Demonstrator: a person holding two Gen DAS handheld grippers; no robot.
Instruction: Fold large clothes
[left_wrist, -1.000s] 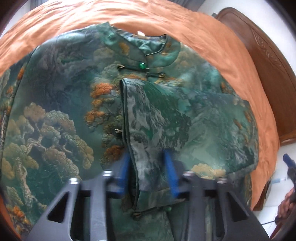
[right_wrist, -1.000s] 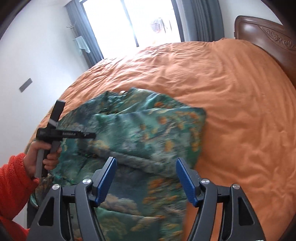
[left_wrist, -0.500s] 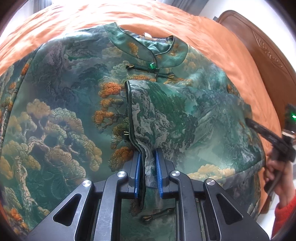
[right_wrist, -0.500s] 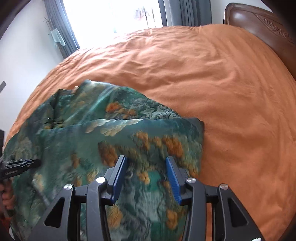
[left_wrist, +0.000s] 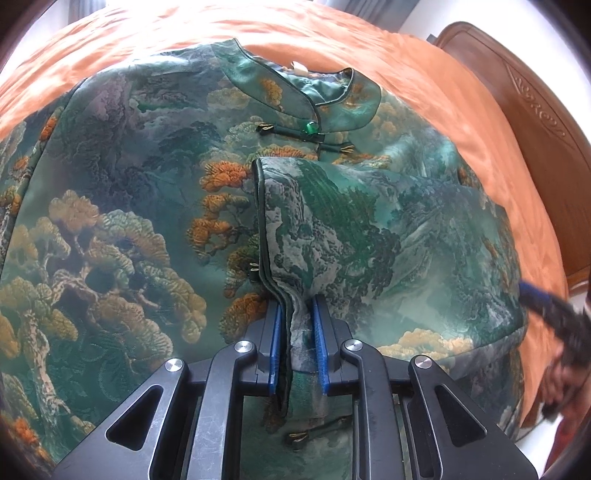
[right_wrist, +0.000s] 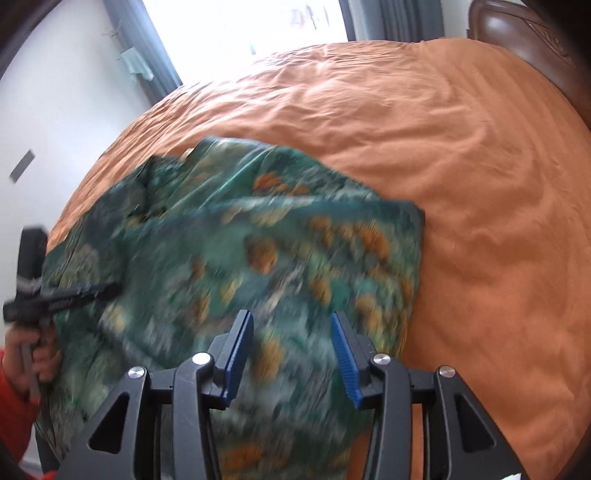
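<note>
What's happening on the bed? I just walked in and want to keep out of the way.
A person with a gripper in each hand is folding a green patterned jacket on the orange bedspread. The left gripper is pinched shut on the edge of a folded-in panel at the jacket's middle. The right gripper hangs over the jacket's side, jaws apart, gripping nothing.

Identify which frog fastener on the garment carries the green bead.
The top frog fastener, just below the collar; the lower frog fastener near the left gripper shows none.
</note>
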